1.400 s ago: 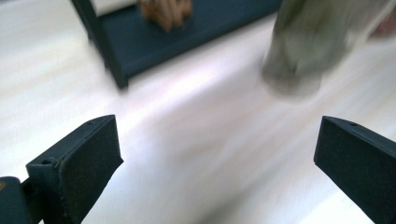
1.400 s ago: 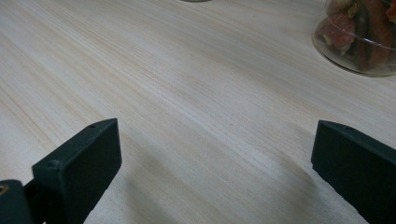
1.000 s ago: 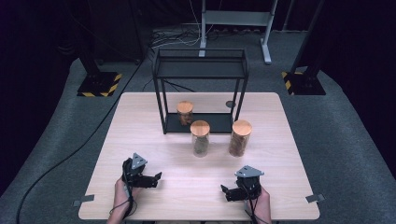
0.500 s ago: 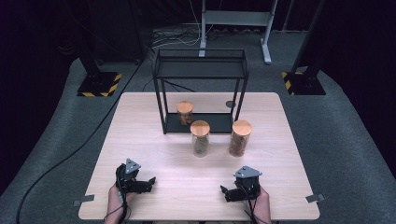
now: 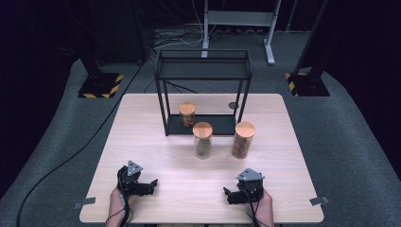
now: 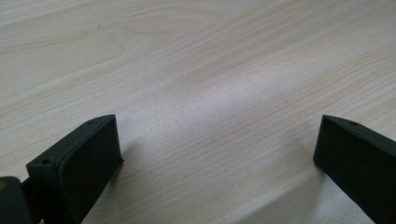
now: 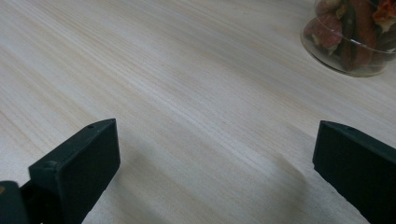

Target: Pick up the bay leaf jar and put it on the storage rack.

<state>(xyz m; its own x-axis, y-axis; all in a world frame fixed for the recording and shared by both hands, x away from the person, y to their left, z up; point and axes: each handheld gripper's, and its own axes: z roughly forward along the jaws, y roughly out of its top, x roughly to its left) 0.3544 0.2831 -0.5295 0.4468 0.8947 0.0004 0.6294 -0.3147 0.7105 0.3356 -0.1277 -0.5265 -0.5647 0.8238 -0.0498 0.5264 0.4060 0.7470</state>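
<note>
1. Two handheld grippers rest low at the near edge of the tabletop (image 5: 156,142), the left gripper (image 5: 150,184) pointing toward the table's middle and the right gripper (image 5: 229,195) pointing inward toward it.
2. Both are released: in the left gripper view the jaws stand wide apart over bare wood, and in the right gripper view the jaws stand equally wide, with nothing between them.
3. Three cork-lidded glass jars stand upright farther back. The middle jar (image 5: 203,140) and the right jar (image 5: 243,140) stand on the tabletop just in front of a black wire rack (image 5: 203,71); the small jar (image 5: 187,114) sits on the rack's lower shelf.
4. The relation that matters: the jars lie ahead of the grippers, well apart from both, long axes vertical. The right jar is forward of the right gripper, and its base (image 7: 352,35) shows at the upper right of the right gripper view.
5. The right hand appears the nearer to the two front jars; a reach would likely call for turning that gripper forward to straddle a jar's side.
</note>
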